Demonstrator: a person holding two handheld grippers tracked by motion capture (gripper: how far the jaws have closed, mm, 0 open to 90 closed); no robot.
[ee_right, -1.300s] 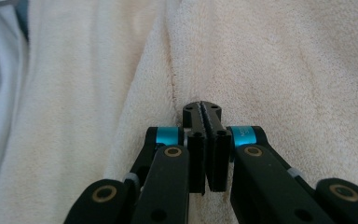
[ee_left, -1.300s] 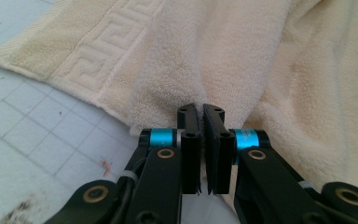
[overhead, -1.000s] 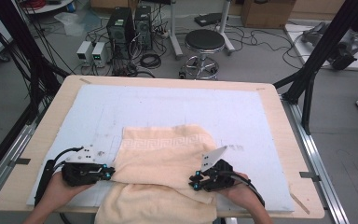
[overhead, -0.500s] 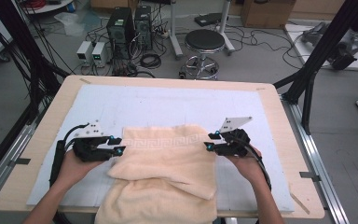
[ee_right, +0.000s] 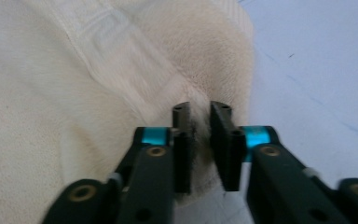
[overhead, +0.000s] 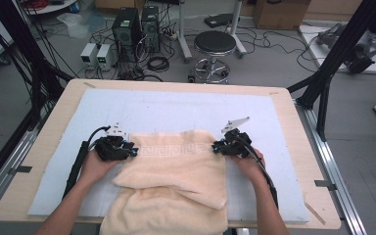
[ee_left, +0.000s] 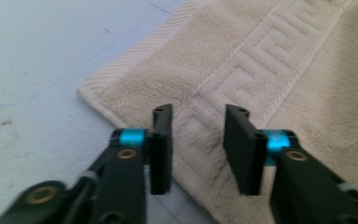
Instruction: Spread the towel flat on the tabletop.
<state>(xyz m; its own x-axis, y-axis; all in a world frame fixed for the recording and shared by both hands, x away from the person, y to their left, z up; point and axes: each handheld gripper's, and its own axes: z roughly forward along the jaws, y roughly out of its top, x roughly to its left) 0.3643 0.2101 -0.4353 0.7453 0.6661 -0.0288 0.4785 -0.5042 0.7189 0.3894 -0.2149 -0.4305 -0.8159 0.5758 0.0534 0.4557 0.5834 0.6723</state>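
A cream towel (overhead: pixel 176 169) with a key-pattern band lies folded on the pale blue mat (overhead: pixel 176 107), its near part hanging over the table's front edge. My left gripper (overhead: pixel 133 151) is at the towel's far left corner. In the left gripper view its jaws (ee_left: pixel 198 140) have just been closing but stand apart over the towel (ee_left: pixel 261 60), which lies flat between them. My right gripper (overhead: pixel 216 146) is at the far right corner. Its jaws (ee_right: pixel 200 140) have just been closing and pinch a fold of the towel's edge (ee_right: pixel 51 93).
The mat covers a wooden table (overhead: pixel 293 117) with bare mat beyond and beside the towel. Black frame posts (overhead: pixel 338 58) stand at the table's far corners. A stool (overhead: pixel 214 46), computer cases and cables are on the floor behind.
Both hands have moved away from the person, from beside the towel's near part up to its far corners. The towel's top layer now lies more spread, with a slanting near edge.
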